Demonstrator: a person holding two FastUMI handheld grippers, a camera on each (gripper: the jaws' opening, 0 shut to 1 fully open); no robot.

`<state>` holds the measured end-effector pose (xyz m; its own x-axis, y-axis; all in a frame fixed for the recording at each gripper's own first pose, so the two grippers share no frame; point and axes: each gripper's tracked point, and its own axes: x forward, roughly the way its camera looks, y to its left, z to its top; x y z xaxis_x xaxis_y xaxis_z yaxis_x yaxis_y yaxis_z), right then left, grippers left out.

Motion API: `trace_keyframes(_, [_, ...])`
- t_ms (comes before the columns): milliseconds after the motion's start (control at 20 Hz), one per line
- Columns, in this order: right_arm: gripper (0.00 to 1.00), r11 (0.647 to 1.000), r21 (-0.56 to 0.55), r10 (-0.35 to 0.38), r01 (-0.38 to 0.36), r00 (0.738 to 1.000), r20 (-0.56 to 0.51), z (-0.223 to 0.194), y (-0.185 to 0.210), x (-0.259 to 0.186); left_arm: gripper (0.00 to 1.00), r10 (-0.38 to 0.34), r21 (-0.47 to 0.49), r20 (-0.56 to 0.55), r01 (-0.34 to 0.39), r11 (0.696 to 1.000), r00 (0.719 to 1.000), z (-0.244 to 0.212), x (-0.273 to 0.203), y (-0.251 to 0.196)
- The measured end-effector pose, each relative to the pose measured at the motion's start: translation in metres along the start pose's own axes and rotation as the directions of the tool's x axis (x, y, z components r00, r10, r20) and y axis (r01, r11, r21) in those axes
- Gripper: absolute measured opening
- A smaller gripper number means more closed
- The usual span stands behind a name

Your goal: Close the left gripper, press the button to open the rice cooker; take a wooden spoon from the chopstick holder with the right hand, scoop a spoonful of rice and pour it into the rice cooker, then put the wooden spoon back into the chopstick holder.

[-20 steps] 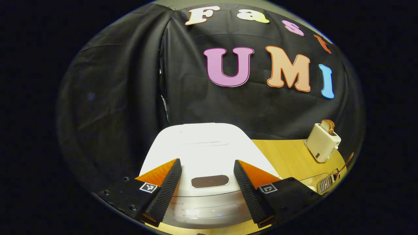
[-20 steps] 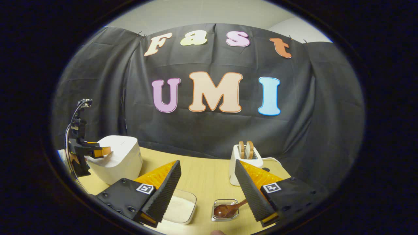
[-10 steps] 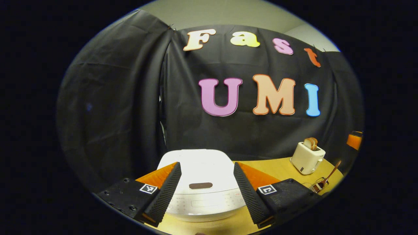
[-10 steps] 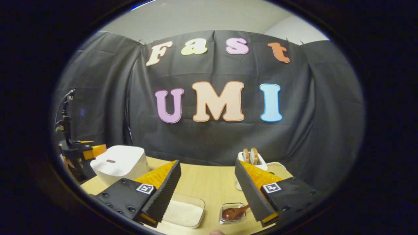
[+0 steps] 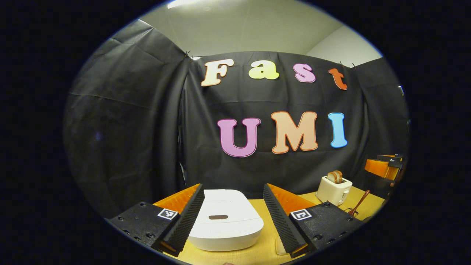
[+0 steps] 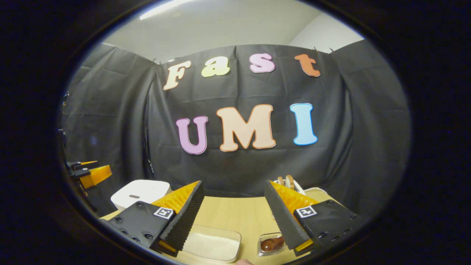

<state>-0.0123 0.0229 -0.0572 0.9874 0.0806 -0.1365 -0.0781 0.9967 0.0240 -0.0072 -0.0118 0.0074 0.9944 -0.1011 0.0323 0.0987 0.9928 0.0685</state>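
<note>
The white rice cooker (image 5: 228,228) stands on the wooden table with its lid down, a little way beyond my left gripper (image 5: 232,187), which is open and holds nothing. In the right gripper view the cooker (image 6: 140,191) sits at the far left, and my left gripper (image 6: 92,173) hovers apart from it, farther left. My right gripper (image 6: 233,183) is open and empty above the table. Below it lie a clear box of rice (image 6: 213,246) and the chopstick holder (image 6: 263,252) with the wooden spoon (image 6: 270,243) in it. The spoon's handle (image 5: 360,203) sticks up at the right.
A white toaster (image 5: 333,189) with bread slices stands at the back right of the wooden table (image 5: 265,250); it (image 6: 289,182) sits partly behind my right finger. My right gripper (image 5: 382,167) shows at the far right edge. Black cloth walls close off the back and sides.
Both grippers have drawn back and tilted up. The cooker has gone from right under my left fingers to farther off. The rice box and spoon holder sit lower in the right gripper view.
</note>
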Motion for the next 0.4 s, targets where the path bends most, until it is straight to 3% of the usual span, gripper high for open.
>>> trace_keyframes(400, [1.00,0.999,0.007,0.049,-0.049,0.999,-0.011,-0.007,0.025,-0.004,0.94,0.013,0.024,0.030,-0.014,1.000,0.999,0.010,-0.006,-0.006])
